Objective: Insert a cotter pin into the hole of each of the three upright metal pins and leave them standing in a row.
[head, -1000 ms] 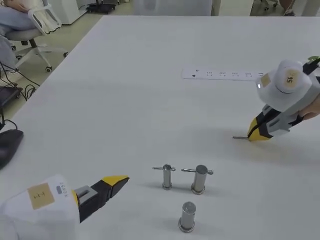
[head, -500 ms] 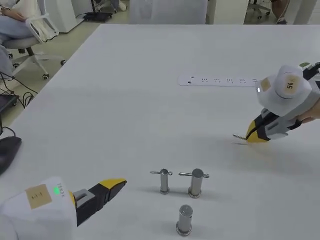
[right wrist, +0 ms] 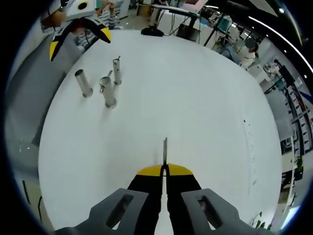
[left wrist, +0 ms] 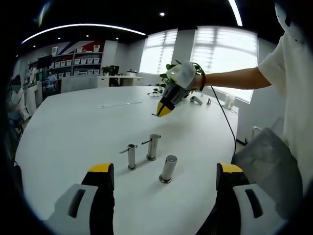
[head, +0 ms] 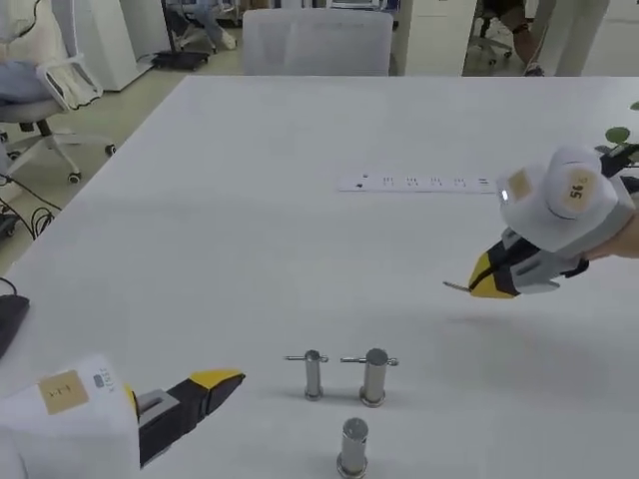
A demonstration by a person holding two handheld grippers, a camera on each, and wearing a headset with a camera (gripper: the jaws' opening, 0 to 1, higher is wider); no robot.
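Three upright metal pins stand near the table's front. The left pin [head: 313, 374] and the middle pin [head: 374, 376] each carry a cotter pin through the top. In front of them the third pin [head: 351, 447] is bare. My right gripper [head: 477, 283] hovers to the right of them, shut on a cotter pin [head: 456, 287] that sticks out of its tip [right wrist: 165, 152]. My left gripper [head: 215, 391] is open at the front left, and the bare pin [left wrist: 167, 169] stands ahead between its wide jaws.
A white power strip [head: 414, 184] lies across the far middle of the table [head: 250, 200]. A grey chair [head: 318, 40] stands at the far edge. A dark mouse [head: 8, 319] sits at the left edge.
My right gripper has lifted the cotter pin off the table and carried it slightly left, toward the pins. The left gripper has barely moved. The camera has shifted.
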